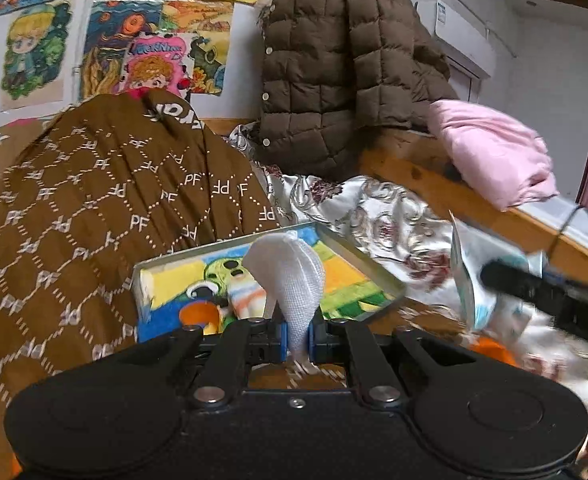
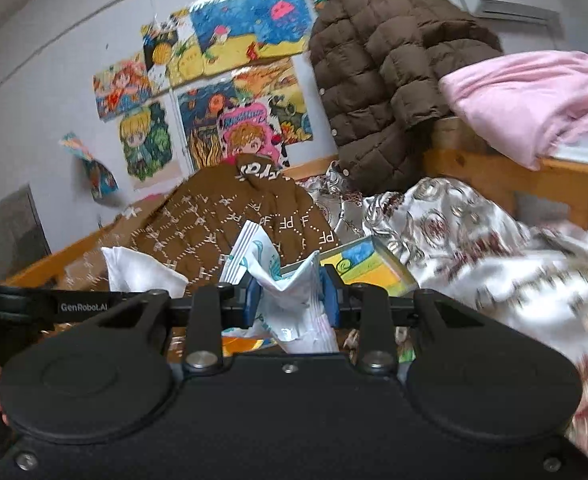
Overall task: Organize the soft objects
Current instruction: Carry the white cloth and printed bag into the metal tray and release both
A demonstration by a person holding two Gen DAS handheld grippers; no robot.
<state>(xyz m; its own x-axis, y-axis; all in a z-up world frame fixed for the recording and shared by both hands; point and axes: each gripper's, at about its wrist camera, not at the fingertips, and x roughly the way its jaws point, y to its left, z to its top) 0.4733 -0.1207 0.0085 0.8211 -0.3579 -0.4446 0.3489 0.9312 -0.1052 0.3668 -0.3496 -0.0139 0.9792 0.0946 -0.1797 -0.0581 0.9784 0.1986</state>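
My left gripper is shut on a white gauze cloth, which stands up between the blue pads above a colourful flat box. My right gripper is shut on a crumpled white packet with blue print. In the left wrist view that packet and the right gripper's black finger show at the right, blurred. In the right wrist view the white cloth shows at the left, beside the left gripper's arm.
A brown patterned blanket lies heaped at the left. A silver floral quilt lies at the right. A brown padded jacket hangs behind. A pink cloth lies on a wooden bed rail. An orange object lies low right.
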